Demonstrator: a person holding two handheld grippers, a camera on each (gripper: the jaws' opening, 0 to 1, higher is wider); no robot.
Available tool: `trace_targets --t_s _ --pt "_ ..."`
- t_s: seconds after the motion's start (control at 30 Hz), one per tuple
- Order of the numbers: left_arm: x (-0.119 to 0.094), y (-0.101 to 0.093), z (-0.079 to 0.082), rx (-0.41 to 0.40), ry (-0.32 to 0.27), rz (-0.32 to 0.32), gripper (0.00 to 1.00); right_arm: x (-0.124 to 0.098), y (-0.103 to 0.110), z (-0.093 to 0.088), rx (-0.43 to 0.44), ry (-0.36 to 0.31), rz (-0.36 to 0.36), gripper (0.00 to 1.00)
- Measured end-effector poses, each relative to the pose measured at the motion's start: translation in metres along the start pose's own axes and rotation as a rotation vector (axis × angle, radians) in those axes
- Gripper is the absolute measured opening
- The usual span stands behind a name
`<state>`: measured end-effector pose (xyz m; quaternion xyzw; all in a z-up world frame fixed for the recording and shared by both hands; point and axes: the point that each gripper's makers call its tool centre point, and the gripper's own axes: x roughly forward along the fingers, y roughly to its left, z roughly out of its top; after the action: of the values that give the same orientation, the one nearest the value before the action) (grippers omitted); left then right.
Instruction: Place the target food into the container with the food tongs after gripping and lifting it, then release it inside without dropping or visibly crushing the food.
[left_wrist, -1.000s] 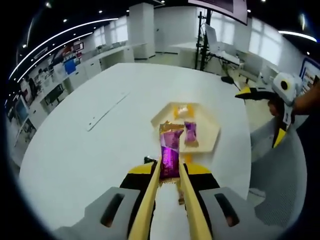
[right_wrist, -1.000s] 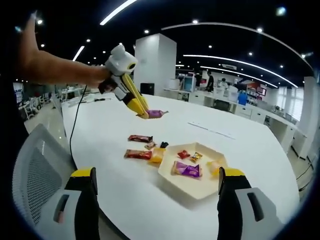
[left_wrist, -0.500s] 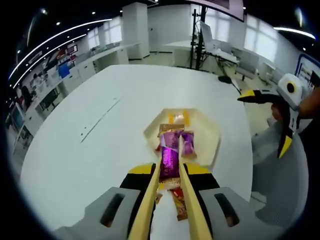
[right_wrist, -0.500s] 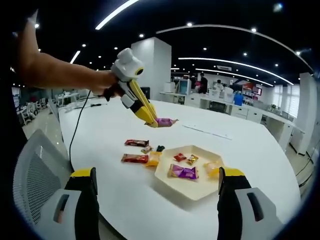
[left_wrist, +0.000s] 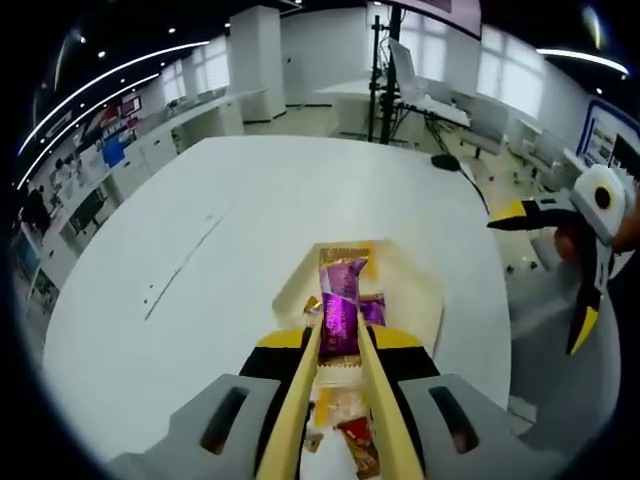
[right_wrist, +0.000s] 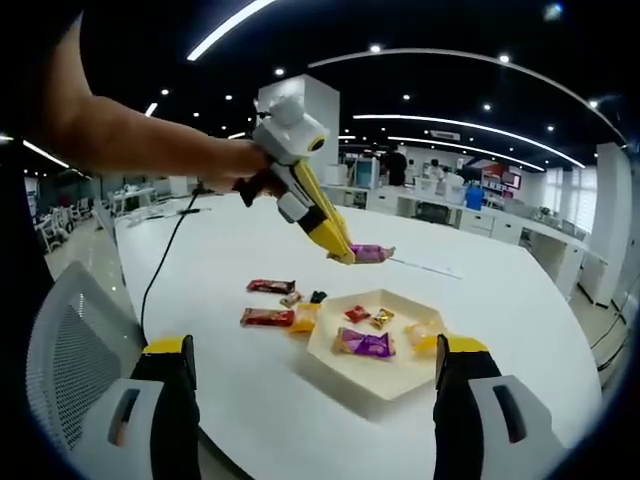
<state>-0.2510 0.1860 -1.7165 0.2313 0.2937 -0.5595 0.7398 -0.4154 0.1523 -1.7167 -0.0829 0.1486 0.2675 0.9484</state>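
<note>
The left gripper (left_wrist: 339, 330) holds a purple-wrapped snack bar (left_wrist: 342, 300) aloft above the white hexagonal tray (left_wrist: 432, 300) on a round white table (left_wrist: 200, 250), its long yellow tong jaws drawn close and pinching the bar along its sides, wrapper end jutting past the tips; in the right gripper view the same left gripper (right_wrist: 345, 256), carried by a person's hand (right_wrist: 245, 175), hangs well above the tray (right_wrist: 375, 375) with the bar (right_wrist: 370, 253) sticking out level from the tips; the right gripper (right_wrist: 310, 400) waits low and near the table edge, its jaws spread wide with nothing between them. The risk from here, by this reading, is height: let go from so far up, the bar could bounce off the tray's shallow rim or land on the sweets already inside; a narrow side pinch on slick wrapper could also let it slip or swing on the way down, while squeezing harder to prevent that could dent it. The left gripper view shows the grip itself, with another purple sweet (left_wrist: 372, 308) in the tray just beside the jaws and a red wrapper (left_wrist: 358, 445) lower between them; the right gripper view supplies the clearance over the tray, plus two red bars (right_wrist: 272, 286) (right_wrist: 262, 317) lying on the table beside it, several wrapped sweets (right_wrist: 366, 342) within it, and a grey mesh chair back (right_wrist: 75, 340) at the table's edge.
</note>
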Motion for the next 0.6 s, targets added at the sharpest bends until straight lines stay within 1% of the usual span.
trace_targets --t_s 0.1,0.2,0.37,0.5,0.53,0.57,0.6 --pt "0.005 0.0 0.011 0.012 -0.003 -0.003 0.18 0.0 0.0 0.0 0.002 0.001 0.0 0.98" --pt "0.01 0.003 0.018 0.02 -0.001 -0.003 0.18 0.0 0.0 0.0 0.003 0.0 -0.001 0.98" --pt "0.014 0.003 0.023 0.036 0.009 -0.003 0.18 0.0 -0.002 0.0 0.008 -0.006 -0.009 0.98" --pt "0.019 0.003 0.023 0.038 0.011 -0.006 0.18 -0.001 -0.003 0.001 0.011 -0.008 -0.011 0.98" --pt "0.021 0.004 0.023 0.053 -0.002 -0.003 0.19 -0.001 -0.002 0.001 0.014 -0.01 -0.01 0.98" --pt "0.023 0.003 0.023 0.059 -0.012 -0.012 0.2 -0.001 -0.002 0.001 0.015 -0.009 -0.009 0.98" --pt "0.027 0.002 0.021 0.073 -0.016 -0.012 0.21 -0.001 -0.002 0.001 0.016 -0.009 -0.009 0.98"
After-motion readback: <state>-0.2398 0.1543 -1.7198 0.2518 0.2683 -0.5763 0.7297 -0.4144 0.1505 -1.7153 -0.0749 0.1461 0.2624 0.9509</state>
